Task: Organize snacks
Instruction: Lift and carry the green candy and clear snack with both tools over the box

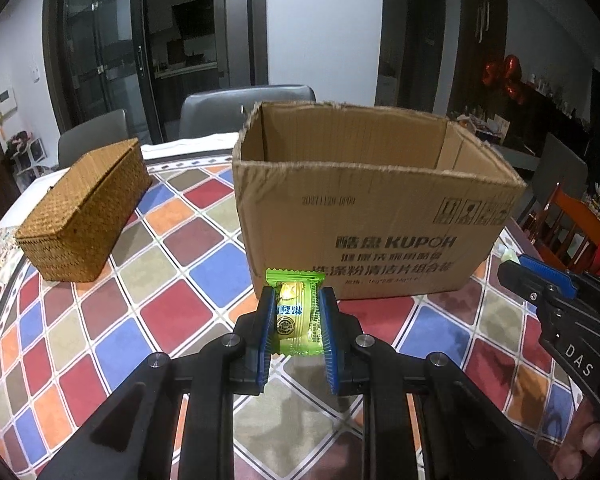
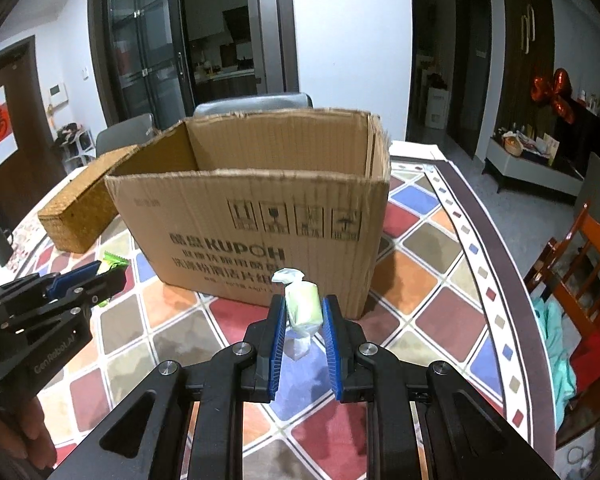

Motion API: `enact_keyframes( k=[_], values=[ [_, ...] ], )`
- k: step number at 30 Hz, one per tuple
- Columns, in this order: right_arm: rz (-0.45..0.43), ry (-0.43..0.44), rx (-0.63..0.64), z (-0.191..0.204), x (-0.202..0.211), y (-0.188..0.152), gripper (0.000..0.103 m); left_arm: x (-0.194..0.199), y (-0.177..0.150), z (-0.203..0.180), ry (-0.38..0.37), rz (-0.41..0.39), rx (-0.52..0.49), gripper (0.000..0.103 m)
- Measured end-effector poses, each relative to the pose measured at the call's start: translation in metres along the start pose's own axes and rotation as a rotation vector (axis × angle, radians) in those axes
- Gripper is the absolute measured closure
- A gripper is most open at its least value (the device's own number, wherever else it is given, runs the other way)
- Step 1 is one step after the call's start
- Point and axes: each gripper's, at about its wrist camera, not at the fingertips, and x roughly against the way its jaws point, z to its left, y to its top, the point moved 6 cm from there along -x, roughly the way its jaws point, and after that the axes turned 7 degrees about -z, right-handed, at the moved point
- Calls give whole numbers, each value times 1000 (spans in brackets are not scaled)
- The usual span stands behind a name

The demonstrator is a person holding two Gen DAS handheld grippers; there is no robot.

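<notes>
My left gripper (image 1: pixel 296 298) is shut on a bright green wrapped snack (image 1: pixel 294 314), held above the table just in front of the open cardboard box (image 1: pixel 364 216). In the right wrist view, my right gripper (image 2: pixel 303 306) is shut on a pale green twist-wrapped candy (image 2: pixel 302 304), also in front of the cardboard box (image 2: pixel 252 216). The box stands upright with its top open; its floor is hidden from both views. The right gripper (image 1: pixel 540 280) shows at the right edge of the left wrist view, and the left gripper (image 2: pixel 86 280) with its green snack (image 2: pixel 114 262) at the left of the right wrist view.
A closed woven wicker box (image 1: pixel 84 208) sits left of the cardboard box on the table with a colourful diamond-patterned cloth (image 1: pixel 172 304). Grey chairs (image 1: pixel 244 108) stand behind the table; an orange wooden chair (image 2: pixel 588 256) is on the right. A hand (image 2: pixel 24 432) holds the left gripper.
</notes>
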Motion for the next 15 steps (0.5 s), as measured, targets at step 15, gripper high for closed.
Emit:
enact_keyframes(
  k=[15],
  values=[
    [-75, 8, 4, 0, 21, 38, 83, 20, 36, -3, -8, -64, -12, 81]
  ],
)
